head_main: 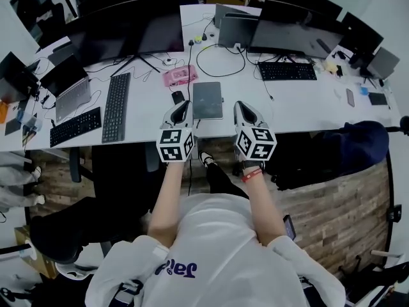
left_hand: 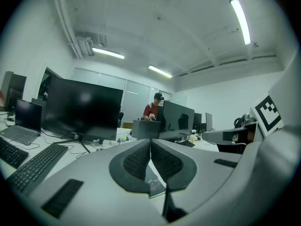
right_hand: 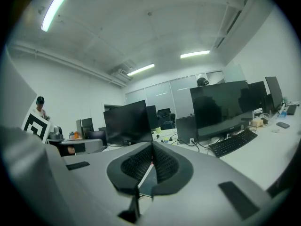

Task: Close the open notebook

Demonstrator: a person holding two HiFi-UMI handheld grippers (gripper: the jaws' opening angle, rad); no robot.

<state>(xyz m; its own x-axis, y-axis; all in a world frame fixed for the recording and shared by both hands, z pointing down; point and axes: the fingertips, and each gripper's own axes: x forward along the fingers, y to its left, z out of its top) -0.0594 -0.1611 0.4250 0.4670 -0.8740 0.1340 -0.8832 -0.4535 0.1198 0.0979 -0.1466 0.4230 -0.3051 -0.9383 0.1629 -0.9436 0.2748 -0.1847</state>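
Observation:
The grey notebook [head_main: 208, 100] lies shut and flat on the white desk [head_main: 300, 107], between my two grippers. My left gripper [head_main: 183, 105] hovers just left of it, jaws shut with nothing between them. My right gripper [head_main: 241, 106] hovers just right of it, also shut and empty. In the left gripper view the ribbed pads [left_hand: 138, 160] meet at the left gripper's [left_hand: 150, 141] tip, and a corner of the notebook [left_hand: 155, 185] shows below them. In the right gripper view the right gripper's [right_hand: 152, 146] pads are pressed together too.
A pink object [head_main: 179, 76] and a small black device [head_main: 177, 97] lie left of the notebook. Keyboards [head_main: 116, 106] [head_main: 286, 71], monitors [head_main: 128, 27], a laptop [head_main: 70, 94] and cables fill the desk. A person [left_hand: 153, 108] stands far behind the screens.

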